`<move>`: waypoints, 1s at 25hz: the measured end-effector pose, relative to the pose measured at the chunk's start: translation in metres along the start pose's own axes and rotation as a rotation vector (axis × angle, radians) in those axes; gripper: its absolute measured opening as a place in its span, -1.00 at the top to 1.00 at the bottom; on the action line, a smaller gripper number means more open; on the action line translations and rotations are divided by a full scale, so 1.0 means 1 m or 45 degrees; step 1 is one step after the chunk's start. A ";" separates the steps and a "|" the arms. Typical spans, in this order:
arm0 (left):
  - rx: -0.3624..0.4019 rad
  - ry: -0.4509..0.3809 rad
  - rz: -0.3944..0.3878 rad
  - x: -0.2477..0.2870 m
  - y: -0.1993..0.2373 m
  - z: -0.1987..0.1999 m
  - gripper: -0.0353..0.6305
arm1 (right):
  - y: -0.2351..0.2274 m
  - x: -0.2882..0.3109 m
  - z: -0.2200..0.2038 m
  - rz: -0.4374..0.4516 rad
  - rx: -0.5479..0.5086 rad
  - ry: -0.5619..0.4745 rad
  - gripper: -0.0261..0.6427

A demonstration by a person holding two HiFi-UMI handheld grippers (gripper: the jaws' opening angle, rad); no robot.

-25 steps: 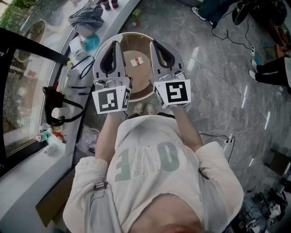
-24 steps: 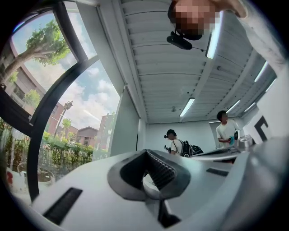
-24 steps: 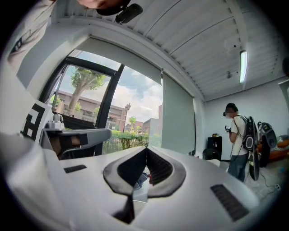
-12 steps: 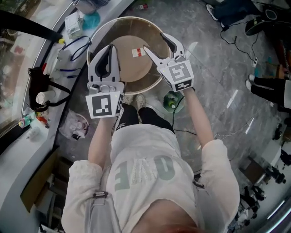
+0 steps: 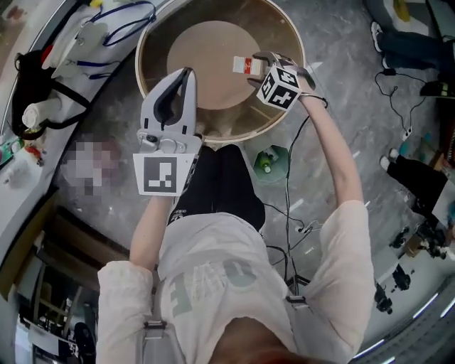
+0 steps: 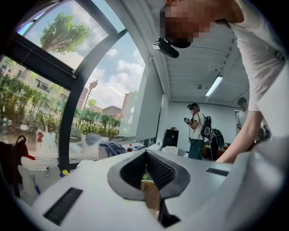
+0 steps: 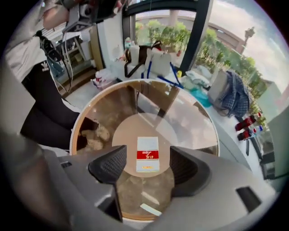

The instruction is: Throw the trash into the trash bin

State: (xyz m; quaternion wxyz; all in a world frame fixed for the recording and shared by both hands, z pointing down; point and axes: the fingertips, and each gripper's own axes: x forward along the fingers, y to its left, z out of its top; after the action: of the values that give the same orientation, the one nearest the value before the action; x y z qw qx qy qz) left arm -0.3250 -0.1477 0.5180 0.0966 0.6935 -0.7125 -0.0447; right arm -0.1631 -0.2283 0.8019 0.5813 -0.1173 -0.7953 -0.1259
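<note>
A small white box with a red band (image 5: 244, 65) lies flat on the round glass table (image 5: 139, 65). My right gripper (image 5: 256, 69) points steeply down over it. Its jaws have just been opening and stand wide. In the right gripper view the box (image 7: 147, 154) shows between the two pads, below them and untouched, with my right gripper (image 7: 148, 159) above the table's wooden rim (image 7: 74, 131). My left gripper (image 5: 186, 75) is held level over the table's near left edge, its fingertips together. The left gripper view shows my left gripper (image 6: 146, 155) shut with nothing in it.
A green bottle (image 5: 264, 162) stands on the floor under the table's near edge. A white window ledge at the left carries a black bag (image 5: 32, 99), blue cables (image 5: 117, 14) and small items. Cables run across the grey floor at the right. Two people (image 6: 196, 131) stand far back.
Both grippers have come down toward the table. The right one rolled over to point down at the box and its jaws opened. The left stayed shut.
</note>
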 end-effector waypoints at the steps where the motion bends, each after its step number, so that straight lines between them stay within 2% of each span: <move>1: -0.013 0.004 0.021 -0.003 0.007 -0.008 0.86 | -0.003 0.019 -0.009 0.026 -0.022 0.058 0.06; 4: -0.053 0.022 0.072 -0.015 0.032 -0.025 0.86 | -0.004 0.059 -0.022 0.112 -0.070 0.185 0.06; 7: -0.059 0.071 0.120 -0.030 0.051 -0.039 0.86 | -0.003 0.080 -0.028 0.164 -0.082 0.258 0.06; 11: -0.064 0.062 0.169 -0.040 0.067 -0.048 0.86 | 0.003 0.094 -0.030 0.201 -0.041 0.310 0.08; 14: -0.048 0.061 0.172 -0.040 0.073 -0.042 0.86 | 0.001 0.091 -0.020 0.195 0.007 0.302 0.10; 18: -0.047 0.025 0.153 -0.032 0.065 0.004 0.86 | -0.017 0.039 0.021 0.092 0.088 0.186 0.10; 22: 0.007 -0.040 0.063 -0.017 0.033 0.075 0.86 | -0.036 -0.055 0.070 -0.095 0.149 0.078 0.10; 25: 0.006 -0.082 0.013 -0.011 0.000 0.118 0.86 | -0.030 -0.143 0.105 -0.223 0.315 -0.055 0.10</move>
State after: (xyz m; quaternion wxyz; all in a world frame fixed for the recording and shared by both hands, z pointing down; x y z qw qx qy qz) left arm -0.3484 -0.1455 0.4021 0.0723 0.6883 -0.7189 -0.0650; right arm -0.2248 -0.2266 0.6326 0.5607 0.0222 -0.8243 -0.0747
